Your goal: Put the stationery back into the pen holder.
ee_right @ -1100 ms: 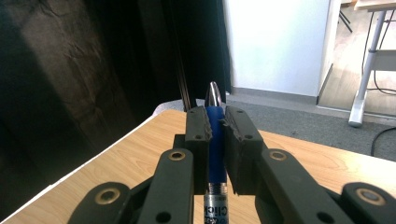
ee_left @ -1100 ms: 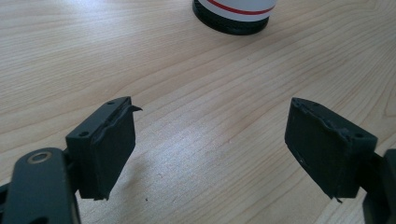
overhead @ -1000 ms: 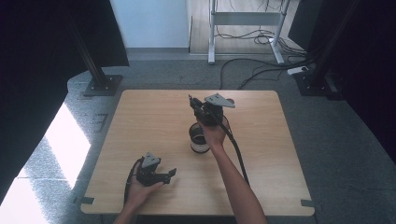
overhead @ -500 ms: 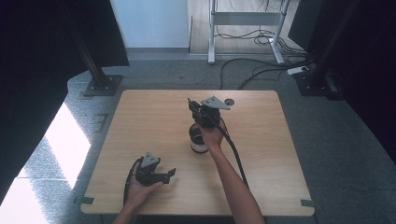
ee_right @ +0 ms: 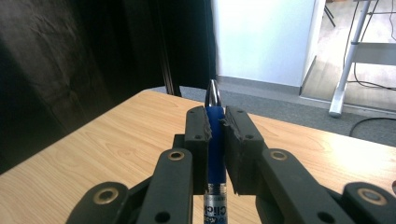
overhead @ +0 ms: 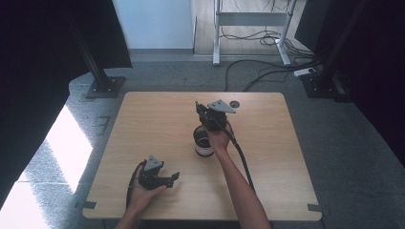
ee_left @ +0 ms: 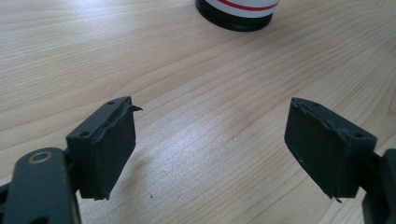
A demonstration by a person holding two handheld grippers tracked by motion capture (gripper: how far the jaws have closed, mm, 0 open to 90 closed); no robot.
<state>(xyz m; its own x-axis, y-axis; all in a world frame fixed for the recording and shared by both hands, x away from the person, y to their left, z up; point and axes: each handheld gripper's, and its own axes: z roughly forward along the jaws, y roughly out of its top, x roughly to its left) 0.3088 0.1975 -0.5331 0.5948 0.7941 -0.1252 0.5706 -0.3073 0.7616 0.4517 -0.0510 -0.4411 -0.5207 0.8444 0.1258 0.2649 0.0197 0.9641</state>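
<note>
My right gripper (overhead: 200, 109) hangs over the middle of the wooden table (overhead: 143, 124), just above and behind a cup (overhead: 204, 144). The cup is white with a red stripe and a black base (ee_left: 240, 11). In the right gripper view the right gripper (ee_right: 215, 125) is shut on a blue pen (ee_right: 215, 156), whose silver tip (ee_right: 213, 95) sticks out past the pads. My left gripper (overhead: 173, 177) rests low at the table's front left. In the left gripper view the left gripper (ee_left: 210, 140) is open, with bare wood between its pads.
A small dark round hole (overhead: 234, 103) sits in the table near its far edge. Black stands (overhead: 102, 81) and dark curtains flank the table. Cables (overhead: 258, 71) and a white metal frame (overhead: 248, 21) lie on the floor beyond it.
My right gripper has sunk a little toward the cup with the pen still clamped. The left gripper has stayed put.
</note>
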